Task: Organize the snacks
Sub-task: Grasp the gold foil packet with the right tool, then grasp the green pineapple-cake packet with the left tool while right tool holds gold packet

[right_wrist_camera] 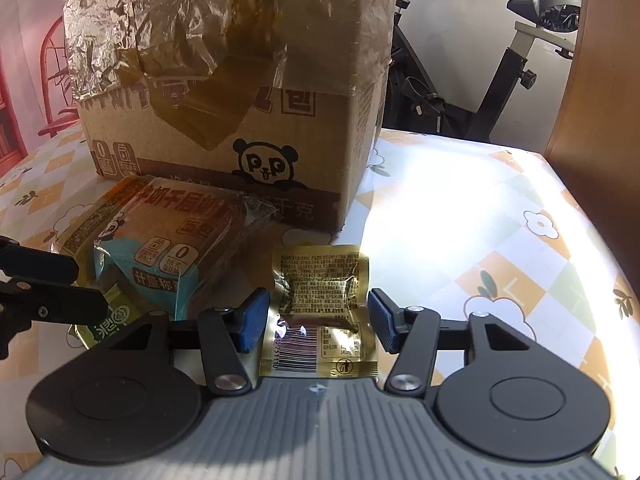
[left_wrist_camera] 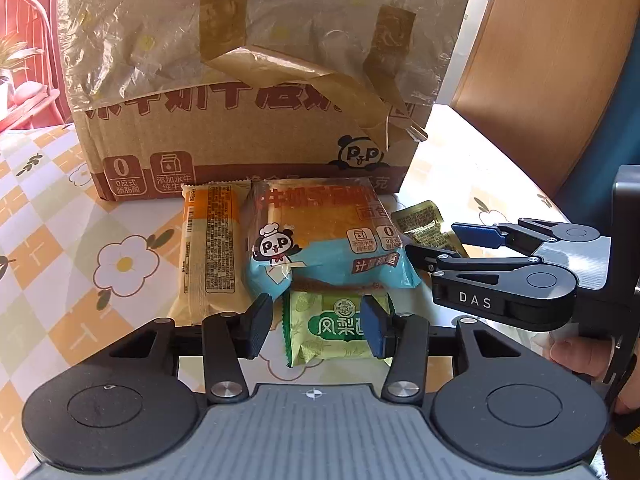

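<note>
A green pineapple-cake packet (left_wrist_camera: 332, 324) lies flat on the flowered tablecloth (left_wrist_camera: 60, 240). My left gripper (left_wrist_camera: 318, 328) stands open around it, the pads beside its edges. A gold foil packet (right_wrist_camera: 320, 292) lies text side up between the fingers of my right gripper (right_wrist_camera: 316, 320), which is open and not squeezing it. That gripper (left_wrist_camera: 432, 240) also shows at the right of the left wrist view, over the gold packet (left_wrist_camera: 424, 224). A blue-and-orange bread packet (left_wrist_camera: 324, 240) and a beige-orange packet (left_wrist_camera: 212, 248) lie before the taped cardboard box (left_wrist_camera: 248, 80).
The cardboard box (right_wrist_camera: 240, 80) blocks the far side of the table. An exercise bike (right_wrist_camera: 500, 80) and a wooden panel (right_wrist_camera: 600, 80) stand beyond the table's right edge. A red chair (left_wrist_camera: 24, 40) is at the far left. A hand (left_wrist_camera: 580, 356) holds the right gripper.
</note>
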Motion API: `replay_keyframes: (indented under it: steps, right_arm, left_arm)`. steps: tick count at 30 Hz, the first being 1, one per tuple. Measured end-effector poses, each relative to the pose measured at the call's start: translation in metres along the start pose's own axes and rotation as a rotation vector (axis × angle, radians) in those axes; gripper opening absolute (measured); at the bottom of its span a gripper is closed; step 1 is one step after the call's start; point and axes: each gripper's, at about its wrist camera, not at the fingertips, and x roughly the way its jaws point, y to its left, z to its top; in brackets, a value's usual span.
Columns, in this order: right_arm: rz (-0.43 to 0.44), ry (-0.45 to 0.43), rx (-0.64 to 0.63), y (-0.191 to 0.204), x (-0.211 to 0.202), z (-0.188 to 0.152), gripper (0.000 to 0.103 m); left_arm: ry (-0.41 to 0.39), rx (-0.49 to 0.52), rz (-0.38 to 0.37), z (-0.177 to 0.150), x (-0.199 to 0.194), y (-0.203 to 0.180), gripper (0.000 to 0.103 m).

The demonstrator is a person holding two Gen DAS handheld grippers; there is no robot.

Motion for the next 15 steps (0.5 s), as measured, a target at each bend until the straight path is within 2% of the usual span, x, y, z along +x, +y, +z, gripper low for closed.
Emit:
replay_keyframes:
  steps: [1, 9, 11, 15]
  right_arm:
    - [0.003, -0.003, 0.005, 0.0, -0.003, -0.003, 0.056]
    - [-0.013, -0.041, 0.073, -0.002, -0.023, -0.021, 0.055]
    - [-0.014, -0.051, 0.095, -0.006, -0.024, -0.022, 0.055]
    - [-0.018, -0.061, 0.1, -0.008, -0.025, -0.022, 0.055]
  left_arm:
    - [0.003, 0.008, -0.001, -0.002, 0.001, -0.001, 0.059]
    - [0.038, 0.059, -0.012, -0.009, 0.013, -0.014, 0.07]
    - [0.059, 0.068, 0.005, -0.008, 0.02, -0.014, 0.07]
    - [0.046, 0.051, 0.025, -0.006, 0.027, -0.012, 0.072]
